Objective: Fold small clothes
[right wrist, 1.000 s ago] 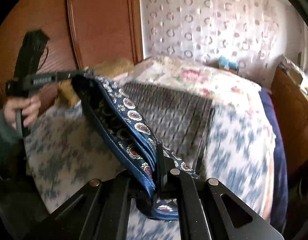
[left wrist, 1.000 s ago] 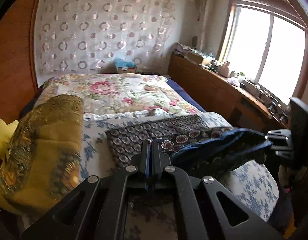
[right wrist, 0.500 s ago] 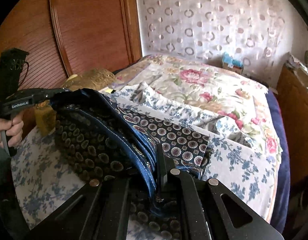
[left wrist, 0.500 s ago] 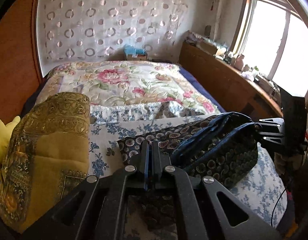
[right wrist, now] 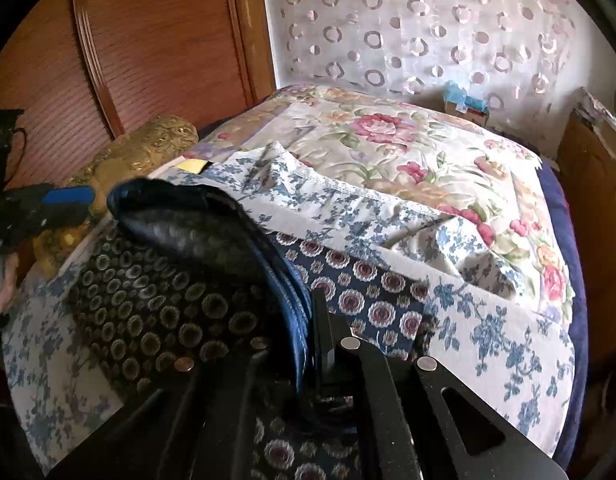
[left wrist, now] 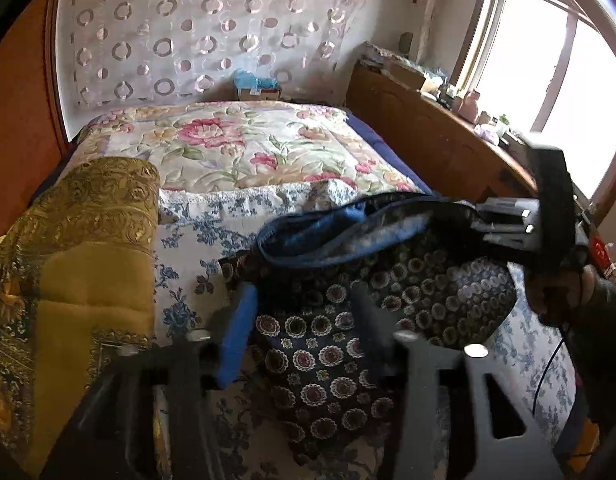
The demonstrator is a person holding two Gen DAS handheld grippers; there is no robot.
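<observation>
A dark navy garment with round flower medallions [left wrist: 331, 344] lies on the blue-flowered sheet of the bed; it also shows in the right wrist view [right wrist: 180, 304]. My left gripper [left wrist: 304, 316] is open, its fingers spread on either side of the cloth, holding nothing. My right gripper [right wrist: 311, 320] is shut on the garment's blue hem [right wrist: 296, 304] and holds that edge up, folded over the rest. The right gripper also shows at the right in the left wrist view [left wrist: 507, 220], and the left gripper at the left in the right wrist view [right wrist: 64, 200].
A folded gold brocade blanket [left wrist: 80, 272] lies at the bed's left side. A rose-patterned quilt [left wrist: 244, 148] covers the far half of the bed. A wooden cabinet [left wrist: 439, 148] with clutter runs along the right, under a window. A wooden wardrobe [right wrist: 148, 48] stands at the left.
My left gripper has opened and let go of the garment. The right gripper has carried its held edge further over the garment and lower toward the bed.
</observation>
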